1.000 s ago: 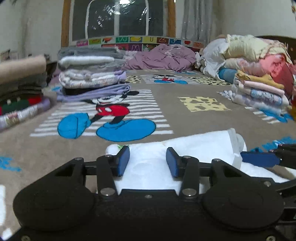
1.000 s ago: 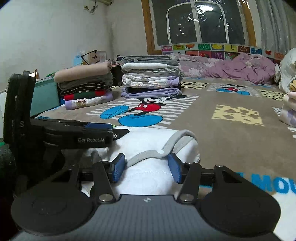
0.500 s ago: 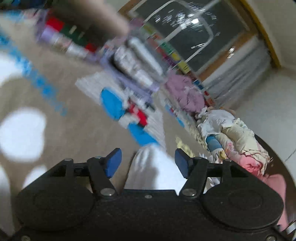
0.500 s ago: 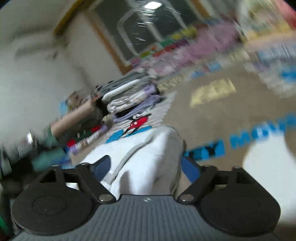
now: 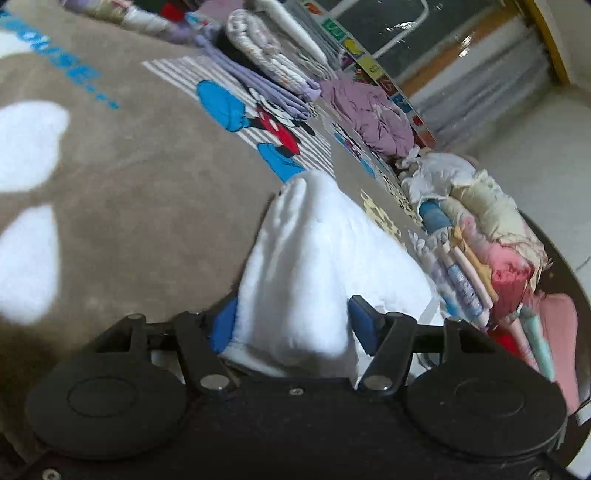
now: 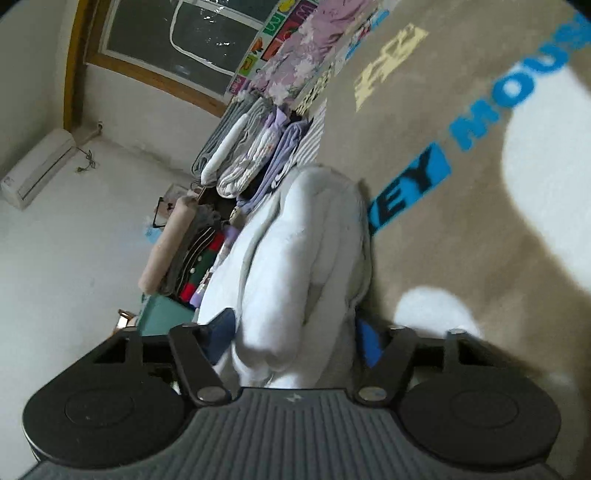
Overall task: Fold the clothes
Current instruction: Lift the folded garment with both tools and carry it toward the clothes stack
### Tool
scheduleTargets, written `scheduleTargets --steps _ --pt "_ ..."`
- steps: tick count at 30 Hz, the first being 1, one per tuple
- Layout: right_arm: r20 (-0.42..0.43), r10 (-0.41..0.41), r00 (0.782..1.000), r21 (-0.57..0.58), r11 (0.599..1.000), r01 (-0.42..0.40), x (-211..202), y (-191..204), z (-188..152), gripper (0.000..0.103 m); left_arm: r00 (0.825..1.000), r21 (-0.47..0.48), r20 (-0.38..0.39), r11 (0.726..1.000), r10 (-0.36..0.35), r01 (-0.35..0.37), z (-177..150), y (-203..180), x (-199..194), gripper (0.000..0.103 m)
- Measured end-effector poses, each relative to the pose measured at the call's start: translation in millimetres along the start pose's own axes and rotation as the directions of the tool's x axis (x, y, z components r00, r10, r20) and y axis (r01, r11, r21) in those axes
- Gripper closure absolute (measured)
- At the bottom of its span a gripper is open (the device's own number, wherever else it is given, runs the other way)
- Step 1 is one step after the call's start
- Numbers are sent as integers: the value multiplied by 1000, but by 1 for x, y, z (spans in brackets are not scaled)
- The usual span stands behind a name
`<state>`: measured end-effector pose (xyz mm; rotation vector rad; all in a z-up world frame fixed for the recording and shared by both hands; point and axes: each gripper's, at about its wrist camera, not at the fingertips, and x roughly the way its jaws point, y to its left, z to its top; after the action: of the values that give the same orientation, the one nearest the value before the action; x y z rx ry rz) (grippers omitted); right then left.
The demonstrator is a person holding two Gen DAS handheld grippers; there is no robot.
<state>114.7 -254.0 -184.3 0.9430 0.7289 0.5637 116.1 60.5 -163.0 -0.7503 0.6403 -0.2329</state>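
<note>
The left gripper has a thick folded bundle of the white garment between its blue pads, and its jaws are closing on it, the cloth bulging out past the pads on both sides so that it is pinched there. The right gripper has another thick fold of the same white garment between its own blue pads; its jaws are closing too, and the cloth fills the gap from pad to pad. In the right wrist view a grey trim runs along the edge of the garment. Both views are strongly tilted. The garment reaches forward from the grippers over a brown blanket printed with a cartoon mouse, white patches and blue letters. Whether the far end of the garment rests on the blanket or hangs just above it cannot be told. Well beyond it, a stack of folded clothes stands on the blanket, and a crumpled purple cloth lies near the window. To the right in the left wrist view is a second heap of clothes in pink, cream and blue. In the right wrist view a further stack topped by a beige roll sits near the wall, with an air conditioner mounted above.
</note>
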Motion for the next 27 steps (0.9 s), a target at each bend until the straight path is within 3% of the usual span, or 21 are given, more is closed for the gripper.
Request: scheduleTargets --steps 2,4,10,17,22,27 --pt "7 4 1000 10 1000 -4 2 -2 -2 53 999 -23 15 999 -33 33 -2 3 -3 61" --pt "24 23 999 27 999 -24 0 -4 -3 60 996 -49 37 996 -76 77 -4 3 -6 64" --pt "118 128 985 5 992 -130 -22 3 5 65 982 -27 61 983 -181 183 -1 -27 1 66" --pt "277 208 938 -54 978 -201 -72 -5 46 65 949 46 16 948 -315 314 21 -100 55 66" --pt "424 234 875 -125 972 -200 -108 -20 99 65 916 133 -48 906 -399 402 49 -175 120 66" --pt "592 236 771 -103 970 -218 -134 -50 162 65 886 185 -113 867 -449 463 68 -245 195 66"
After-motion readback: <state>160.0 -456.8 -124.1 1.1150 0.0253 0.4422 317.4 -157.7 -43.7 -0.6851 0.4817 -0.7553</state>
